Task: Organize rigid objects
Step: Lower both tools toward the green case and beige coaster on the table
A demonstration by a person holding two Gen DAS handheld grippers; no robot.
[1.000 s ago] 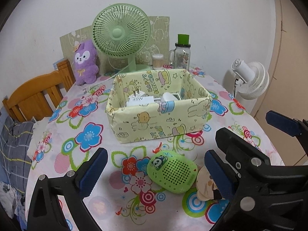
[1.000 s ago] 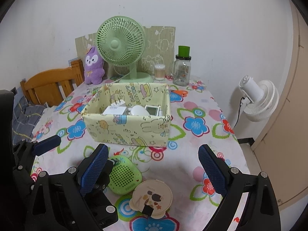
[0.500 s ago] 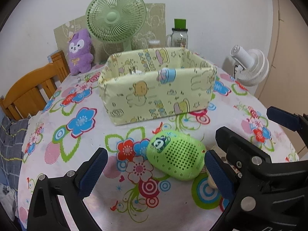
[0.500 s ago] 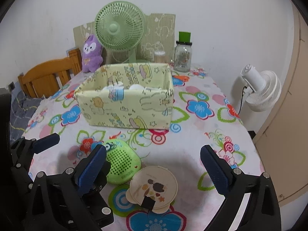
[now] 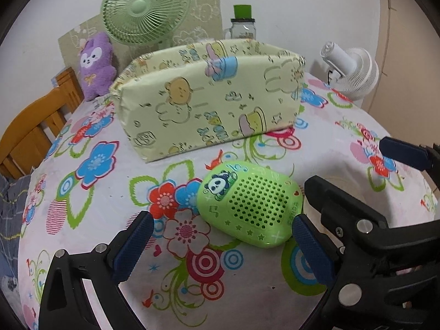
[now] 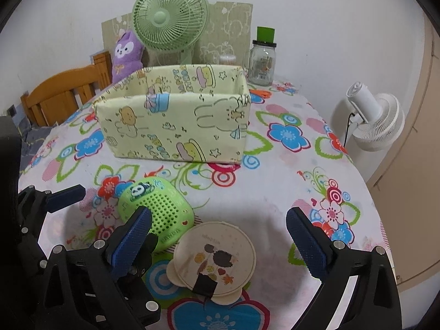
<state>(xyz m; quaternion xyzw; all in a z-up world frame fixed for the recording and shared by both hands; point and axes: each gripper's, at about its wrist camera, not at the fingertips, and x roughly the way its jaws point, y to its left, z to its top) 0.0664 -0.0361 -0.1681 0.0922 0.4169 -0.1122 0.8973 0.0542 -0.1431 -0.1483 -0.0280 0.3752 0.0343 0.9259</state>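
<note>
The green speaker (image 5: 249, 205) lies on the tablecloth just in front of the yellow box (image 5: 209, 96), with a round compact (image 6: 216, 258) beside it. Both the left gripper (image 5: 220, 244) and right gripper (image 6: 218, 238) gape wide, empty. Best to centre the left's pads across the speaker's flanks before squeezing, then lift clear of the box wall.

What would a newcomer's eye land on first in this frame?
Probably the bright green perforated panda speaker lying on the flowered tablecloth, just ahead of the open left gripper. Behind it stands the pale yellow cartoon-print fabric box. Nearer, a round beige disc with a hedgehog picture lies between the fingers of the open right gripper.
</note>
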